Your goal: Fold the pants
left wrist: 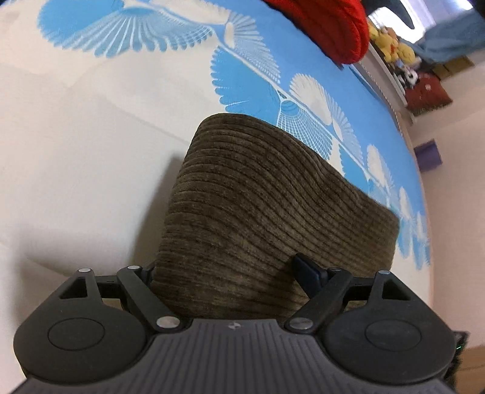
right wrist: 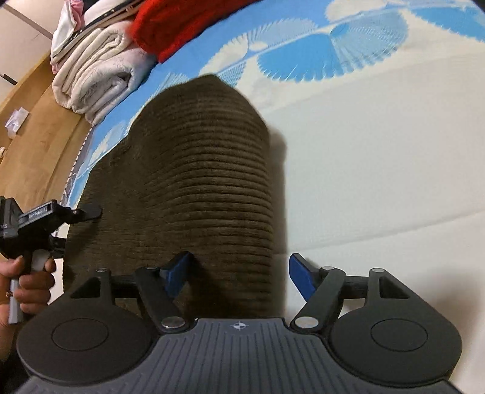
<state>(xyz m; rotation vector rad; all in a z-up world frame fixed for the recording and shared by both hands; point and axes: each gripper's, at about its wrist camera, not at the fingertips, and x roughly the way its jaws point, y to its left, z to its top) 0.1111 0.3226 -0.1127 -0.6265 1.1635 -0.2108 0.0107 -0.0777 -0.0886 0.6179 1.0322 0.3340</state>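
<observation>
corduroy pants [left wrist: 266, 206], dark brown and already doubled into a compact folded slab, are lying on the cream part of a bedspread [left wrist: 75, 151] that turns blue with white fan shapes further back.

the left gripper [left wrist: 230, 269] is standing with its jaws spread wide across the near edge of the slab; the one blue finger [left wrist: 307, 272] that shows is resting against the ribbed cloth without pinching it, and the other finger is hidden behind the fabric's edge. the right gripper [right wrist: 239, 272] is likewise wide apart: its left finger [right wrist: 177, 269] is sitting over the cloth and its right finger [right wrist: 298, 272] is hanging just off the slab's side, above bare bedspread. neither is gripping anything.

in the right wrist view the left gripper [right wrist: 88, 212] is appearing at the far left with its tip touching the pants' edge, and the person's hand [right wrist: 28, 282] is wrapped around its handle.

further out, a red knit garment [left wrist: 321, 24] is lying at the far edge of the bed, a stack of pale folded towels [right wrist: 97, 78] is sitting beside it, and yellow plush toys [left wrist: 391, 45] are lining a shelf.

judging by this, the fold looks laid down and released, so the task seems close to done. the next move probably calls for either pressing the slab flat or taking a fresh hold on the near edge with both grippers for one more fold, keeping the layers aligned.
</observation>
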